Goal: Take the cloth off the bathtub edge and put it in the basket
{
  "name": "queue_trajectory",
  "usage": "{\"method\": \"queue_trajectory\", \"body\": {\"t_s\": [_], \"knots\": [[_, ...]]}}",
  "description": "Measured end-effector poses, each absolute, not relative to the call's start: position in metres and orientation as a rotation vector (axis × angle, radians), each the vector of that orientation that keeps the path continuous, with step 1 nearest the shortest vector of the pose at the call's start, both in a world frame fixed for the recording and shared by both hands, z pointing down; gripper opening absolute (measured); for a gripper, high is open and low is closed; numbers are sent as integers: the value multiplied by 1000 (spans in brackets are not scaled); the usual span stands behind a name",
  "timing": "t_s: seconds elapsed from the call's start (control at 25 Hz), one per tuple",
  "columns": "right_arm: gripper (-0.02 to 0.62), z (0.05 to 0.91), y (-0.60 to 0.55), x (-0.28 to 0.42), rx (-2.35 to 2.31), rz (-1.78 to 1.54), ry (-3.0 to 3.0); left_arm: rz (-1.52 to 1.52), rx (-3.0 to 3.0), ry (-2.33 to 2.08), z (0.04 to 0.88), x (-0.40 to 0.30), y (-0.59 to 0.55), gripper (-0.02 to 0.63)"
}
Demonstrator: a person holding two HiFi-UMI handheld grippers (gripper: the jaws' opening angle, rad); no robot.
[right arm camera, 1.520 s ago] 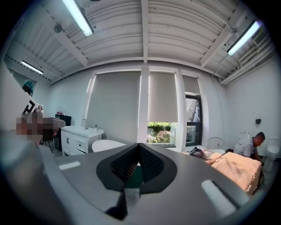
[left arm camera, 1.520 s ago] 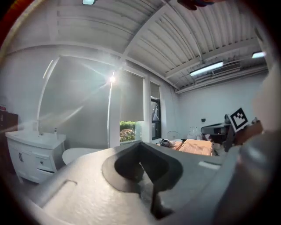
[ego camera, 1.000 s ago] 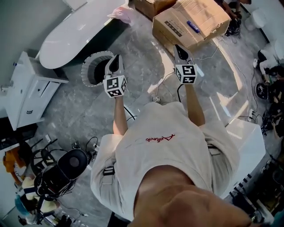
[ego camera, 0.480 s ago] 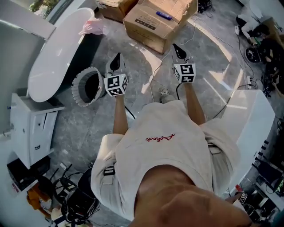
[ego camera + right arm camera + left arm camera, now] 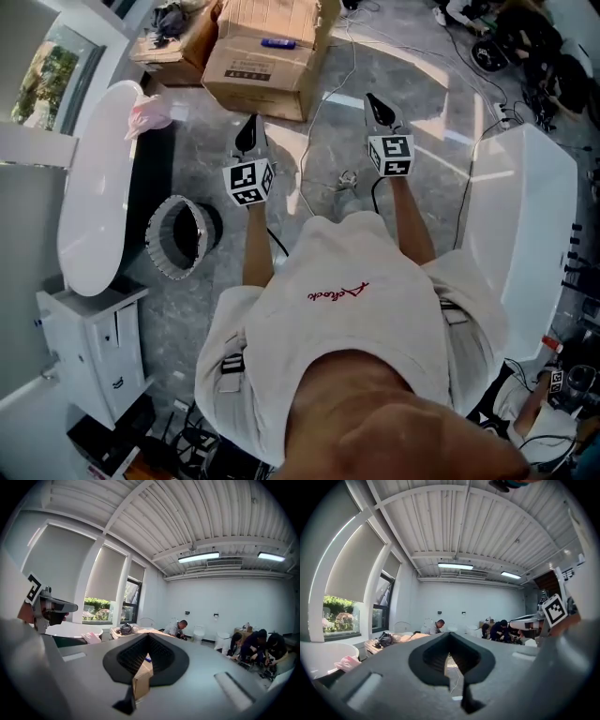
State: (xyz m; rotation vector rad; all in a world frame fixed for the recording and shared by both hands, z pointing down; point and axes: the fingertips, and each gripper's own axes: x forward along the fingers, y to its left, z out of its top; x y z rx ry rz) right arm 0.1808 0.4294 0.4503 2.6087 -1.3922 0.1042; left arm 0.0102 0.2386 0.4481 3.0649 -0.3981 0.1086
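Observation:
A pink cloth [image 5: 147, 114] lies bunched on the end rim of the white bathtub [image 5: 89, 187] at the left of the head view. It also shows low at the left in the left gripper view [image 5: 347, 663] and in the right gripper view [image 5: 92, 637]. The round basket [image 5: 178, 236] stands on the floor beside the tub, its ribbed wall pale and its inside dark. My left gripper [image 5: 249, 127] is held out level, to the right of the cloth and beyond the basket. My right gripper [image 5: 377, 106] is level with it, further right. Both are shut with nothing in them.
Cardboard boxes [image 5: 267, 52] sit on the floor ahead, with cables [image 5: 347, 178] trailing over the grey tiles. A white cabinet [image 5: 94, 347] stands at the tub's near end. A second white tub [image 5: 520, 234] is at the right. Several people [image 5: 436, 626] sit at the far wall.
The person has turned: in the head view the tub, the cloth and the basket have slid left and down, and the boxes have come ahead. Both grippers stay shut in front of the body.

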Motion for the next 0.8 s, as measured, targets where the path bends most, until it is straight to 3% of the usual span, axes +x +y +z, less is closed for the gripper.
{"method": "queue_trajectory", "body": {"t_s": [0.32, 0.8], "knots": [[6, 430, 489, 260, 2719, 56, -1212, 114, 3086, -245, 447, 93, 273, 0], [7, 445, 485, 348, 2745, 72, -1170, 120, 3124, -121, 449, 201, 283, -2]]}}
